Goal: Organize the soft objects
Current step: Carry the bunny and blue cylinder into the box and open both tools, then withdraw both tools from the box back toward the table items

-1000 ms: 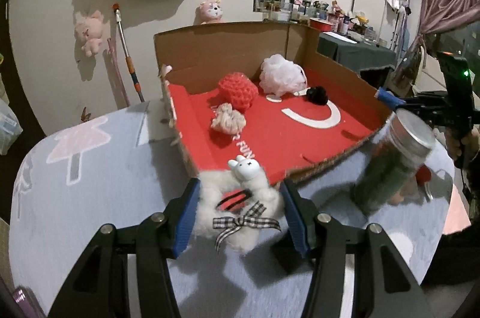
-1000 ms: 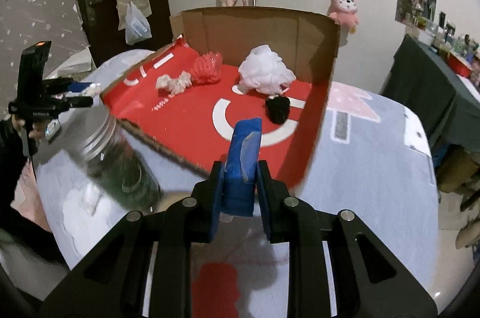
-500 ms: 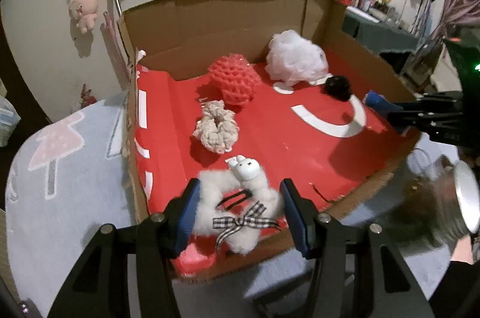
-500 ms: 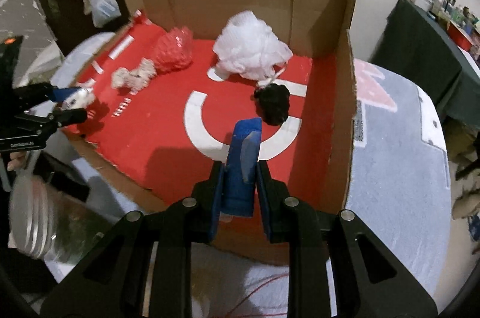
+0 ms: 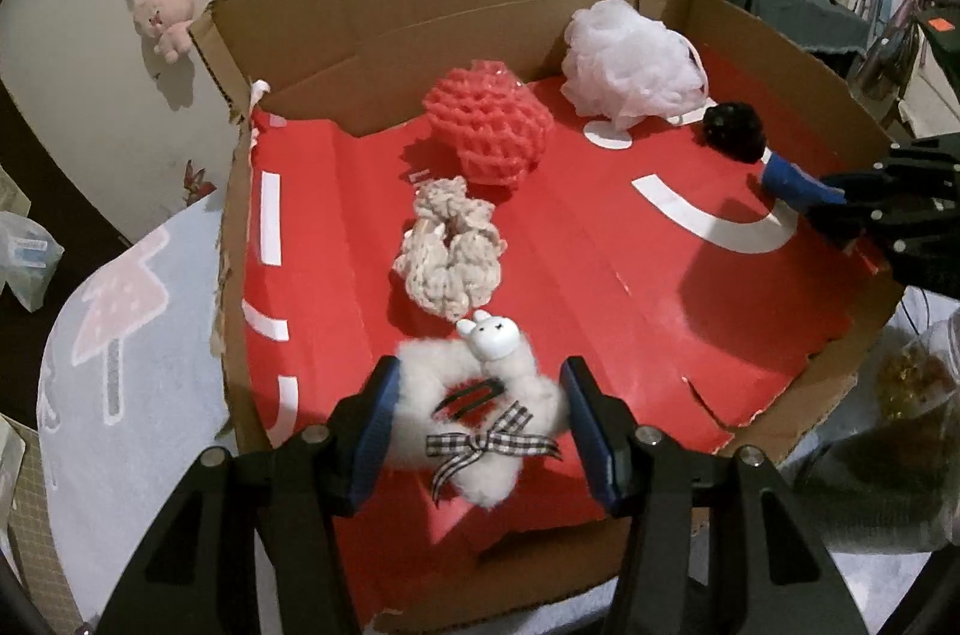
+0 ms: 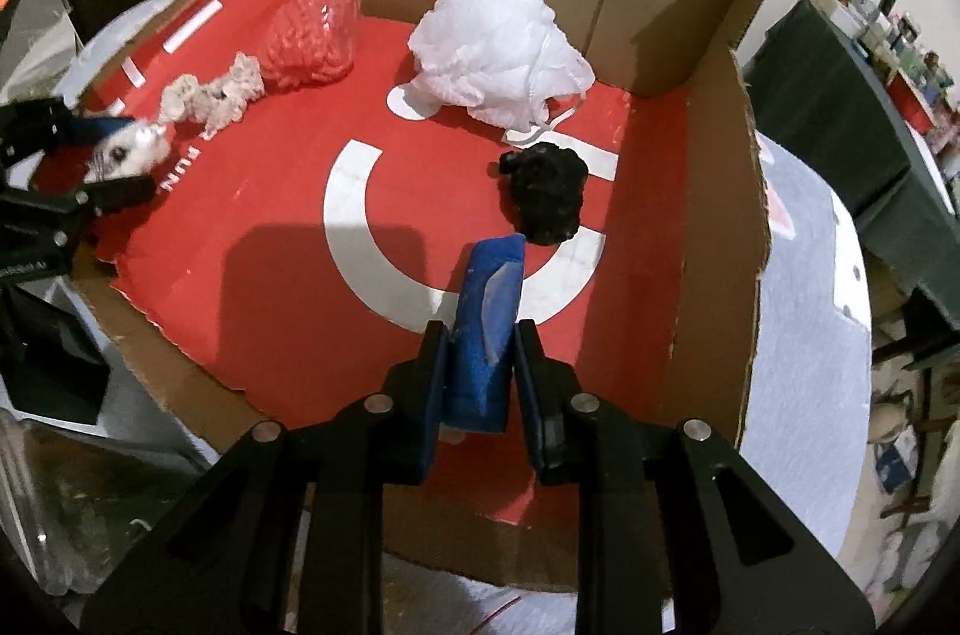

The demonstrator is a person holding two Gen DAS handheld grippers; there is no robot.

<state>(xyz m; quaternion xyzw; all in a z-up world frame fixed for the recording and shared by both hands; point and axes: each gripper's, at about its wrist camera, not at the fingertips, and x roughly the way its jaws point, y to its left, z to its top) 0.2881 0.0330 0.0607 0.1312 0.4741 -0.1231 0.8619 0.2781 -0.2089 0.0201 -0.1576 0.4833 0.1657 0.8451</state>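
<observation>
Grippers tilt down over box (image 5: 660, 5): left (image 5: 480, 413) pinching fluffy scrunchie (image 5: 480, 395), right (image 6: 480, 353) pinching blue object (image 6: 486, 323).

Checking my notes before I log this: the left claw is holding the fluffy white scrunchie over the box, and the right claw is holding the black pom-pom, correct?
Not quite. The right claw holds nothing; its blue pads are nearly together. The black pom-pom lies on the red box floor just ahead, per the right wrist view. The left claw does hold the fluffy white scrunchie.

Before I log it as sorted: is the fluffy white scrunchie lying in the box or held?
Held. The left gripper pads squeeze the fluffy white scrunchie above the cardboard box's red floor.
</observation>
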